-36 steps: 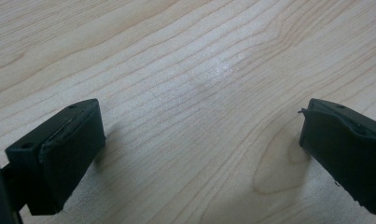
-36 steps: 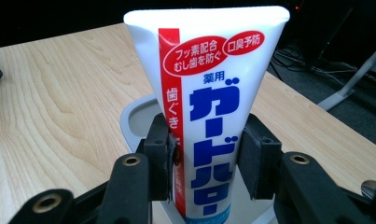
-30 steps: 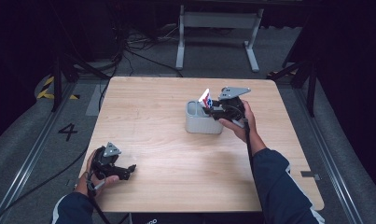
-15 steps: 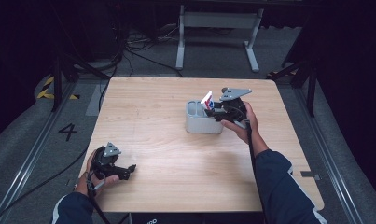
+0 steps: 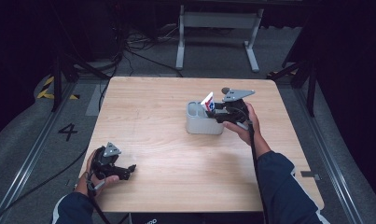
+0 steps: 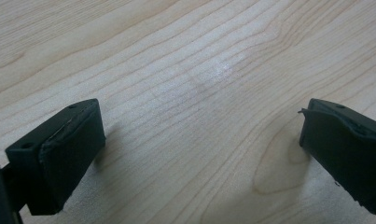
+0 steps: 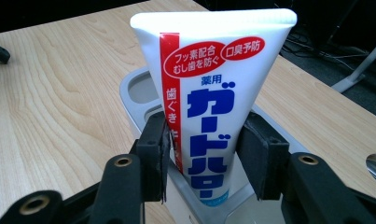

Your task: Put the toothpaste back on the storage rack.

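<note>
On the right half of the pale wooden worktop (image 5: pixel 167 140), a grey plastic holder with compartments (image 5: pixel 203 123) stood with a white toothpaste tube printed in red and blue (image 7: pixel 211 88) upright in its compartment nearest your right hand. The tube's flat crimped end pointed up, and its lower end sat down inside the holder; in the high view it leaned a little toward the holder's middle.

Your right gripper (image 7: pixel 206 154) was level with the tube, just beside the holder's right end. Its fingers (image 7: pixel 155 154) stood narrow, one on each side of the tube. They had just been opening, and in the right gripper view the left pad lay right against the tube's edge while the right pad sat close beside the other edge; I could not tell whether either pad pressed on it.

Your left gripper (image 5: pixel 112 165) rested near the worktop's front left corner, well apart from the holder. Its fingers (image 6: pixel 59 154) were spread wide over bare wood, with nothing between them.
</note>
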`<action>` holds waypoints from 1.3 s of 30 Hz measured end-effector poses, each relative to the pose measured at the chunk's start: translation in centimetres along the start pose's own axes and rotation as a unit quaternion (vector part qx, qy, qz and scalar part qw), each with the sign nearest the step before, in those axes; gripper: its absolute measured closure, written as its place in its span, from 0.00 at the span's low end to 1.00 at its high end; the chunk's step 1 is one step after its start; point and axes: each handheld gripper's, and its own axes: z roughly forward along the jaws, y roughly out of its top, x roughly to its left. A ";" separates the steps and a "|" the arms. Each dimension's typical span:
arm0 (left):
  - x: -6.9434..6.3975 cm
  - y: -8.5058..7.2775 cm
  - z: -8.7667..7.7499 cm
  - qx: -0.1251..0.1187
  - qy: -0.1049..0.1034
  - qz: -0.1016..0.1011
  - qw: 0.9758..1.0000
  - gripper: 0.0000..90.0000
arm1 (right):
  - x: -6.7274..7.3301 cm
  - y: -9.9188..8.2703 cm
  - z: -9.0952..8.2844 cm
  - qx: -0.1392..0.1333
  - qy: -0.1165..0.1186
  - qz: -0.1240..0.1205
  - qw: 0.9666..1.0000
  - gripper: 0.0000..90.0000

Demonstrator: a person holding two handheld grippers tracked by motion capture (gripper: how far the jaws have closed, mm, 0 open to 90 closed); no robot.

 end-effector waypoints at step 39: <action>0.0 0.0 0.0 0.000 0.000 0.000 1.000 0.01 | -0.8 -0.5 0.0 -0.010 -0.022 0.036 0.999 0.57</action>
